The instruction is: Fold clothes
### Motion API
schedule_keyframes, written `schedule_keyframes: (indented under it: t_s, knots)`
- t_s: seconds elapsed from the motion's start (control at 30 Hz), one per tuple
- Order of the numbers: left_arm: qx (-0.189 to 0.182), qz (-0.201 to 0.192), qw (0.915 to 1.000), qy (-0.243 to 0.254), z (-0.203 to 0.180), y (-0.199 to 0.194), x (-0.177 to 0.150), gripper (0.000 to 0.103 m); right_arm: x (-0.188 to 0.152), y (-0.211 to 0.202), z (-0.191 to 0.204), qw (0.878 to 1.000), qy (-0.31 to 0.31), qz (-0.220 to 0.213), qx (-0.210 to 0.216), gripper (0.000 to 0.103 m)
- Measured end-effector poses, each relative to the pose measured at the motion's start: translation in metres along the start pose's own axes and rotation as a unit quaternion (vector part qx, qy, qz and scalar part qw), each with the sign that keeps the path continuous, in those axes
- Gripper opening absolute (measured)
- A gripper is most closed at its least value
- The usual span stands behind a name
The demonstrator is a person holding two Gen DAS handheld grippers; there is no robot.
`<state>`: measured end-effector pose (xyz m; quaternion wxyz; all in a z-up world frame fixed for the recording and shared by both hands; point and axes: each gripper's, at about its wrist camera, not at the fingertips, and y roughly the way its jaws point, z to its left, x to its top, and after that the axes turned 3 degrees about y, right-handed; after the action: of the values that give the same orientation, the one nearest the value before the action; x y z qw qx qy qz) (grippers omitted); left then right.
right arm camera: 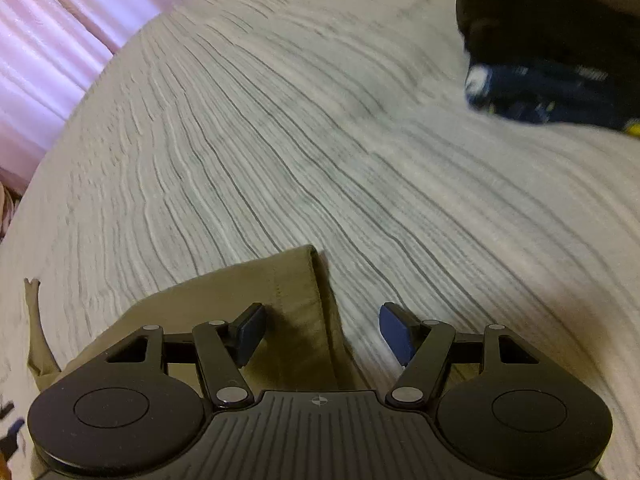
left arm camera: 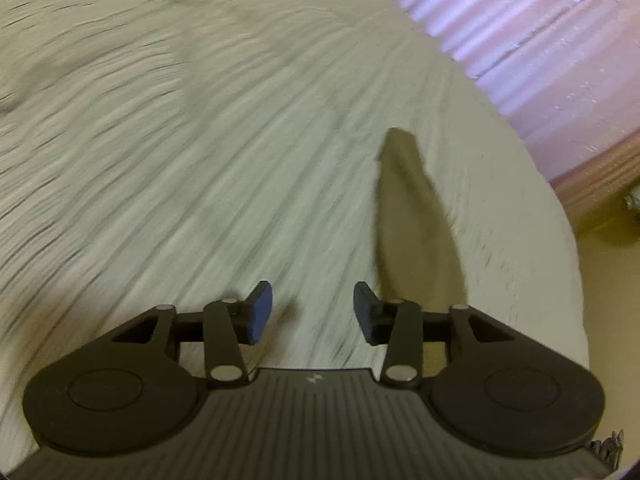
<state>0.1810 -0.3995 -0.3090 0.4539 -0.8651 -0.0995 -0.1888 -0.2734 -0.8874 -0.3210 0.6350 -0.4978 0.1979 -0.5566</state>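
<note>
An olive-tan garment (left arm camera: 416, 224) lies on a pale striped bedspread (left arm camera: 200, 140); in the left wrist view it is a narrow strip running away from the right finger. My left gripper (left arm camera: 313, 312) is open and empty, just left of the strip. In the right wrist view the garment (right arm camera: 272, 292) lies flat with a hemmed corner, under and ahead of my right gripper (right arm camera: 323, 334), which is open and empty above it. Both views are motion-blurred.
A dark pile of clothes with blue and yellow print (right arm camera: 552, 52) sits at the far right of the bedspread (right arm camera: 320, 140). Pink curtains (left arm camera: 540, 48) hang past the bed's edge; they also show in the right wrist view (right arm camera: 52, 40).
</note>
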Motion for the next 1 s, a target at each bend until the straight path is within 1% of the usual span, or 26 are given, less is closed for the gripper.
schedule_keyframes:
  t_s: [0.13,0.23,0.33,0.4,0.47,0.5,0.53,0.57,0.6,0.67,0.77,0.93,0.97,1.0]
  knots:
    - [-0.025,0.003,0.9996,0.008,-0.017,0.042,0.027,0.046,0.004,0.01,0.0,1.0,0.012,0.003,-0.008,0.067]
    - [-0.033,0.008,0.9994,-0.003,-0.025,0.084,0.047,0.048,0.009,0.014,-0.001,1.0,0.011,0.013,-0.013,0.067]
    - [-0.033,0.017,0.9992,-0.011,-0.033,0.121,0.06,0.048,0.013,0.017,-0.001,1.0,0.015,0.017,-0.017,0.067]
    - [-0.039,0.009,0.999,-0.018,-0.037,0.138,0.066,0.048,0.012,0.019,0.0,1.0,0.008,0.019,-0.023,0.067]
    - [-0.051,0.006,0.9985,-0.022,-0.041,0.152,0.069,0.044,0.01,0.021,0.002,0.999,0.004,0.018,-0.03,0.067]
    - [-0.061,0.014,0.9979,-0.016,-0.042,0.155,0.069,0.026,0.01,0.022,0.003,0.999,0.002,0.018,-0.033,0.067]
    - [-0.07,0.021,0.9973,-0.009,-0.043,0.158,0.069,0.003,0.01,0.022,0.003,0.999,0.0,0.018,-0.036,0.067]
    - [-0.072,0.012,0.9973,-0.001,-0.044,0.15,0.068,0.0,0.01,0.023,0.004,0.999,-0.002,0.018,-0.039,0.067]
    - [-0.074,0.003,0.9972,0.006,-0.044,0.142,0.067,0.0,0.01,0.023,0.004,0.999,-0.004,0.018,-0.042,0.067]
    - [-0.069,-0.03,0.9972,-0.001,-0.042,0.095,0.066,0.0,0.011,0.024,0.005,0.999,-0.008,0.024,-0.045,0.067]
    - [-0.061,-0.078,0.995,-0.012,-0.04,0.025,0.065,0.0,0.015,0.025,0.002,0.999,-0.012,0.03,-0.043,0.067]
    - [-0.047,-0.158,0.9858,-0.03,-0.035,-0.091,0.064,0.0,0.014,0.026,-0.002,0.999,-0.011,0.026,-0.041,0.067]
    - [-0.039,-0.159,0.9864,-0.014,-0.042,-0.098,0.068,0.0,0.014,0.026,-0.003,0.999,-0.011,0.024,-0.042,0.067]
    - [-0.022,-0.153,0.9879,0.0,-0.049,-0.091,0.074,0.0,0.014,0.027,-0.003,0.999,-0.01,0.023,-0.042,0.067]
